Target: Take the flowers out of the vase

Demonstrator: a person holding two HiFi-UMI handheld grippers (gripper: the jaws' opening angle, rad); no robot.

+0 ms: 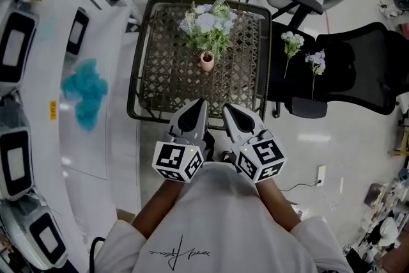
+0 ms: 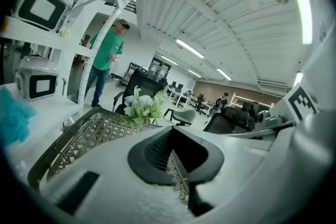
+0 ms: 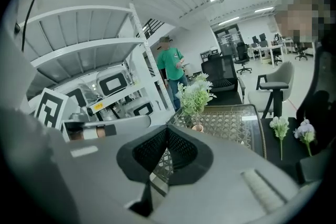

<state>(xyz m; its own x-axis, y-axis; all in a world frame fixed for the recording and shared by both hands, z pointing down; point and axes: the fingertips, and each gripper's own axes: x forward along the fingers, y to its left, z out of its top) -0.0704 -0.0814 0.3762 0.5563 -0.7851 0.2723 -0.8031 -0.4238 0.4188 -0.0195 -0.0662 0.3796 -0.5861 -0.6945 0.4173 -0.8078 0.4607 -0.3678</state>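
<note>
Overhead, the left gripper [image 1: 200, 104] and the right gripper [image 1: 228, 109] sit side by side at the near edge of the wicker-topped table [image 1: 135, 83], both pointing across it. The small pink vase [image 1: 206, 61] stands ahead of them near the table's middle, well apart from both tips, with the bunch of flowers [image 1: 208, 25] in it. Each gripper's own view shows its jaws closed together with nothing between them.

Only the head view and the right gripper view show the two loose stems [image 1: 292, 43] [image 1: 316, 61], which lie on the black chair seat [image 1: 358, 67] off to the right gripper's outer side. The right gripper view also shows the vase under the bunch. In the left gripper view the gripper's body hides the vase, and only the blooms rise above it. That view shows a teal clump [image 2: 13, 118] on the white counter at its outer side. Both gripper views show a person in a green shirt [image 2: 107, 55] standing beyond the table, whom the head view cuts off.
</note>
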